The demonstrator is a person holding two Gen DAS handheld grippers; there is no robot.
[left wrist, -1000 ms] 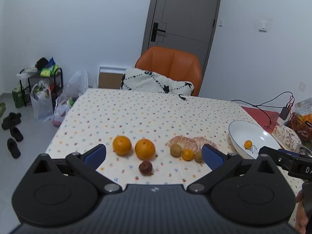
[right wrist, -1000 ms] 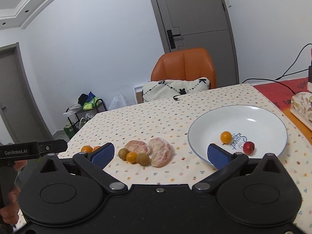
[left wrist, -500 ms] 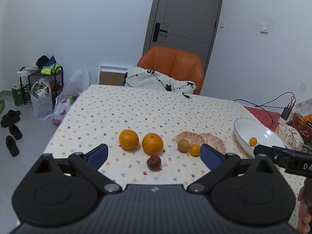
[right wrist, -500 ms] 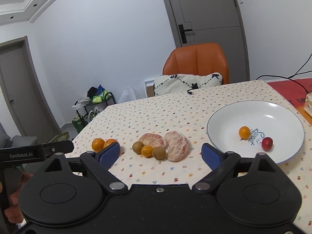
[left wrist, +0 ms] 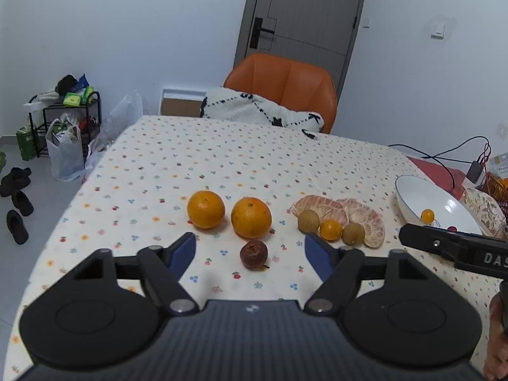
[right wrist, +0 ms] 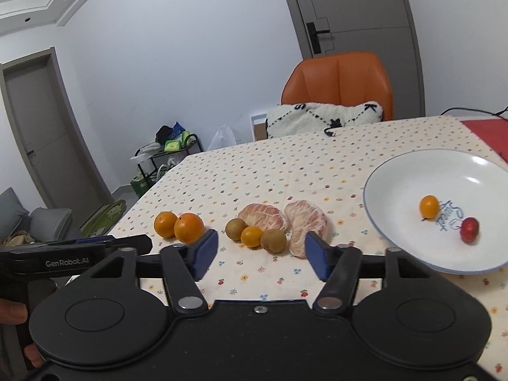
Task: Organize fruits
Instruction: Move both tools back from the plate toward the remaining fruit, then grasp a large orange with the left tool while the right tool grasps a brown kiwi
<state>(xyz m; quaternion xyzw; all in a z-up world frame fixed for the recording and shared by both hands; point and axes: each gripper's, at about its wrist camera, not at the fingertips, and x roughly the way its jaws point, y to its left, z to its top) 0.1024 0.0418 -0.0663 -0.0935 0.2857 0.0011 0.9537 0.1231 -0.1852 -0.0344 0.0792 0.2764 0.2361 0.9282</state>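
Fruit scattered across a dotted bench (left wrist: 222, 158), two hand-held claws hovering above its near edge; left claw (left wrist: 250, 250) part-open and closing, nothing yet pressed between the blue pads, the small brown fruit (left wrist: 253, 254) lying straight ahead between the fingers and just beyond them; two oranges (left wrist: 228, 212) a little farther back, side by side, nearly touching; right claw (right wrist: 260, 249) likewise part-open and closing, gripping nothing, aimed at the tight cluster of two brown fruits and a small orange one (right wrist: 255, 236) in front of the peeled citrus halves (right wrist: 282, 222); white plate (right wrist: 397, 171) to the right of that claw, already carrying a small orange fruit (right wrist: 429, 207) and a red one (right wrist: 470, 229), so probably the collecting spot; brown fruit nearer the left claw, cluster and plate nearer the right; brown fruit roundish, no clear long axis to line up on; cluster packed closely enough that picking out one piece could nudge its neighbours.
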